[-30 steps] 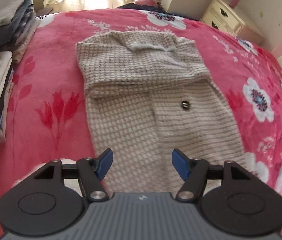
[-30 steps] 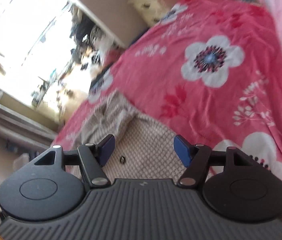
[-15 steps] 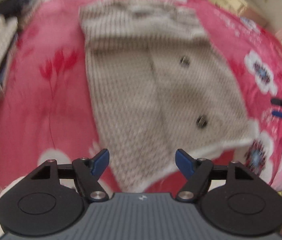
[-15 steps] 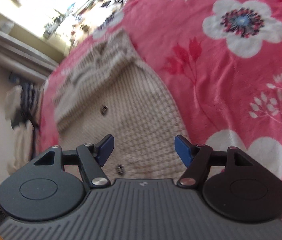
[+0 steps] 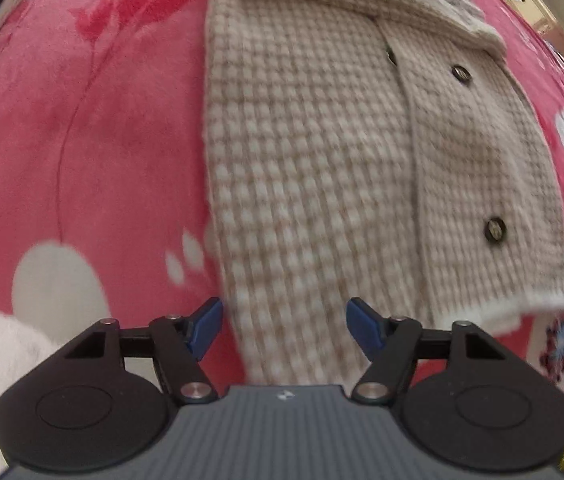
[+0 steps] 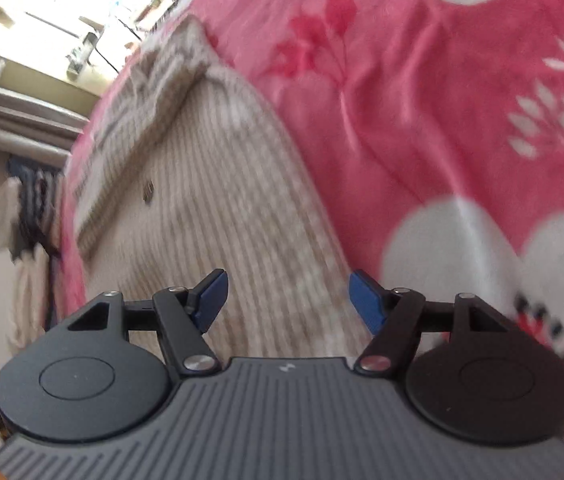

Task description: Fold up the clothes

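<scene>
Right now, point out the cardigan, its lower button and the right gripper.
cardigan (image 5: 310, 168): left wrist view, middle of the knit front.
lower button (image 5: 495, 230): left wrist view, button face.
right gripper (image 6: 286, 300): right wrist view, midway between open fingertips.

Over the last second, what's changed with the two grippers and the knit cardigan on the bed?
Both grippers came down toward the cardigan's near hem. The left gripper, its jaws just closing a little, and the right gripper are open and hold nothing. The cardigan lies unmoved on the pink blanket, top part folded down as before.
</scene>
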Motion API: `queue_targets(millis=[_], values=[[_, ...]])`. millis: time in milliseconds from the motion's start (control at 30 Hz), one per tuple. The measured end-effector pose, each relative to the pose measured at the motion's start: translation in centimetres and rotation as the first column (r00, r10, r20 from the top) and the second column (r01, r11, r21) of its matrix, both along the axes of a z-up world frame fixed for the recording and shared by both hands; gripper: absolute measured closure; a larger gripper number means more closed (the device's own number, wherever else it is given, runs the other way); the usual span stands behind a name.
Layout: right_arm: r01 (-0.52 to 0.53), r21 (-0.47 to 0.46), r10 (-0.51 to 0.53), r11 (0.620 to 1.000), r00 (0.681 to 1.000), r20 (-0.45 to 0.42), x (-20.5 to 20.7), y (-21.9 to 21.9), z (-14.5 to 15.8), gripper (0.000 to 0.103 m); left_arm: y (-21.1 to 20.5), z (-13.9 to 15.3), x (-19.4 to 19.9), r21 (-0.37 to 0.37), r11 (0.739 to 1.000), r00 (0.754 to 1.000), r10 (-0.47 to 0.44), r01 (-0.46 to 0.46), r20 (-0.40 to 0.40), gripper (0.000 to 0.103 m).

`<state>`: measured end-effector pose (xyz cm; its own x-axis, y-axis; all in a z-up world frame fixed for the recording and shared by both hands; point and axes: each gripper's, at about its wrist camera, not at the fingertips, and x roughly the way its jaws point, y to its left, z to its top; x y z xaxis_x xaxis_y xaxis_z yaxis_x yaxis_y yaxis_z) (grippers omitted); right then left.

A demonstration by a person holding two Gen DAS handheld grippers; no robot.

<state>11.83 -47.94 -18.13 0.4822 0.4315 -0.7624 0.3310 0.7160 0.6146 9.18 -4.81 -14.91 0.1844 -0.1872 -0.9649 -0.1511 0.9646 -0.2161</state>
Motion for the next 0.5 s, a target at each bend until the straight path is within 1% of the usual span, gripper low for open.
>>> queue_targets(millis=[67,100,167,200,233,300,367,400,467,500], values=[[-0.007,0.015,0.007,1.000,1.000,-0.007,2.0,-0.2,-1.1,0.036,0.0,-1.1,0.7,-0.004,1.000,1.000,-0.006,0.006,-0.028,0.039],[-0.001,0.028,0.002,1.000,1.000,-0.025,2.6,-0.2,-2.0,0.036,0.0,-1.5,0.7,-0.011,1.000,0.999,-0.009,0.008,-0.037,0.039],[0.010,0.056,-0.007,0.998,0.998,-0.060,3.7,-0.3,-3.6,0.036,0.2,-1.6,0.3,-0.024,1.000,0.999,-0.015,0.014,-0.031,0.039],[0.016,0.076,-0.011,0.997,0.997,-0.076,3.8,-0.3,-4.1,0.036,0.2,-1.5,0.0,-0.038,0.999,0.999,-0.022,0.020,-0.042,0.041],[0.025,0.097,-0.017,0.995,0.997,-0.081,3.5,-0.2,-4.4,0.036,0.2,-1.4,-0.4,-0.052,0.998,0.998,-0.029,0.026,-0.053,0.043],[0.033,0.154,-0.020,0.987,0.996,-0.090,2.3,-0.1,-4.6,0.036,0.2,-1.4,-1.2,-0.079,0.996,0.996,-0.046,0.039,-0.082,0.054],[0.043,0.214,-0.018,0.976,0.993,-0.117,0.6,0.3,-5.1,0.037,0.1,-1.6,-2.1,-0.123,0.991,0.991,-0.063,0.048,-0.122,0.060],[0.048,0.247,-0.015,0.968,0.991,-0.134,-0.3,0.5,-5.4,0.037,-0.1,-1.7,-2.4,-0.140,0.988,0.988,-0.078,0.059,-0.137,0.061],[0.049,0.284,-0.005,0.957,0.988,-0.154,-1.9,1.1,-5.8,0.040,-0.6,-1.8,-2.5,-0.124,0.988,0.986,-0.110,0.094,-0.128,0.061],[0.048,0.291,-0.003,0.956,0.988,-0.154,-2.5,1.4,-5.9,0.043,-0.8,-1.8,-2.6,-0.116,0.987,0.985,-0.123,0.109,-0.124,0.061]])
